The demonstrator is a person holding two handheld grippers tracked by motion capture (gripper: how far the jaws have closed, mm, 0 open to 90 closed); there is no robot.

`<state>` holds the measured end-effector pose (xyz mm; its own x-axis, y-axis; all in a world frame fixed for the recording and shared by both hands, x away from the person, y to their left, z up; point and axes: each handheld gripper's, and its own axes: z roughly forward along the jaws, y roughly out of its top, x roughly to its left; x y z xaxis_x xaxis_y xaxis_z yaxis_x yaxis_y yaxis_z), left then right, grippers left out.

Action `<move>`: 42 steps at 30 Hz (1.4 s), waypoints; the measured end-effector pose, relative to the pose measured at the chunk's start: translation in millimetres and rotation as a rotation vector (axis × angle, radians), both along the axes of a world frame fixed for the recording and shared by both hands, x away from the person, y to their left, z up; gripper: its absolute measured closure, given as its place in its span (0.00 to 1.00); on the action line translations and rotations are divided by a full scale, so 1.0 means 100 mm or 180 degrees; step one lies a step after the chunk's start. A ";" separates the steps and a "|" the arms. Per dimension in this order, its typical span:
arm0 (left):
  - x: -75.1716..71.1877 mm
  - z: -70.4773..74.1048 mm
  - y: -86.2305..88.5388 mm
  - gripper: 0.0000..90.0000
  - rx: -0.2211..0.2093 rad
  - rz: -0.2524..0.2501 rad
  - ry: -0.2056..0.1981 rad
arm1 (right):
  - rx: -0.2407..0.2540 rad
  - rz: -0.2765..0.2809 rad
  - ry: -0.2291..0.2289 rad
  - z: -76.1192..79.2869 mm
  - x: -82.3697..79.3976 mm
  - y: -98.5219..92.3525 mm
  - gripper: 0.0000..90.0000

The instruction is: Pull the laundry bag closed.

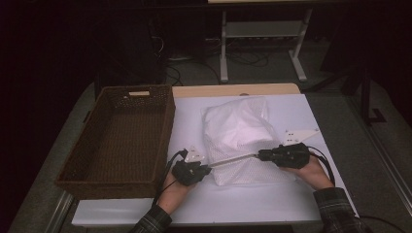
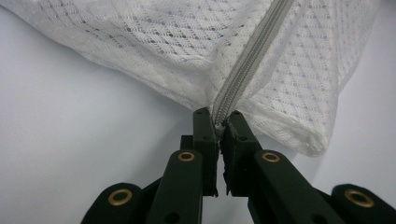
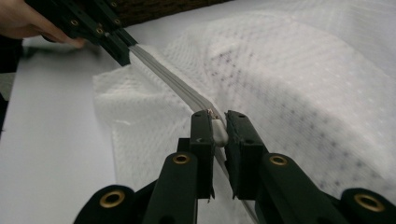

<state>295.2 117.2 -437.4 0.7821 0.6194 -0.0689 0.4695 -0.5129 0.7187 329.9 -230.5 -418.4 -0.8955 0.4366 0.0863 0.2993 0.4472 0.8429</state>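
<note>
Currently, the following is observed:
Bag: the white mesh zip-up laundry bag (image 1: pixel 240 141) is laid on the white worktop (image 1: pixel 272 204), beside the brown woven basket (image 1: pixel 121 141).
Left claw (image 2: pixel 218 122): clamped on the zip's end.
Right claw (image 3: pixel 219 126): clamped on the white zip pull (image 3: pixel 219 133).
Zip (image 1: pixel 233 159): stretched taut between both.

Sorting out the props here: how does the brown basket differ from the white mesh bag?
The basket is dark, stiff woven wicker, open-topped; the mesh bag is white, soft and lumpy, with a zipper. Nothing touches the basket, while both tools grip the bag's zipper. Both sit on the white table.
</note>
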 end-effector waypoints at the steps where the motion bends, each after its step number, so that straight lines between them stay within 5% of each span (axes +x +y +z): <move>1: 0.00 0.00 0.00 0.94 0.0000 0.0000 0.0000 | 0.0000 0.0000 0.0000 0.00 0.00 0.00 0.90; 11: 0.01 0.00 0.00 0.94 -0.0009 0.0039 0.0047 | 0.0068 -0.0227 -0.0006 -0.02 -0.04 -0.36 0.90; 27: 0.01 0.01 0.04 0.95 -0.0013 0.0115 0.0072 | 0.0016 -0.0446 -0.0011 -0.02 -0.05 -0.60 0.91; 31: 0.01 0.00 0.04 0.95 0.0006 0.0128 0.0066 | -0.0005 -0.0662 0.0017 -0.06 -0.09 -0.83 0.91; 39: 0.00 -0.01 0.02 0.94 0.0034 0.0081 0.0053 | -0.0009 -0.0731 0.0049 -0.08 -0.09 -0.88 0.91; 42: -0.02 -0.02 -0.01 0.63 0.0000 0.0023 0.0016 | 0.0025 -0.0801 0.0010 -0.05 -0.11 -0.81 0.67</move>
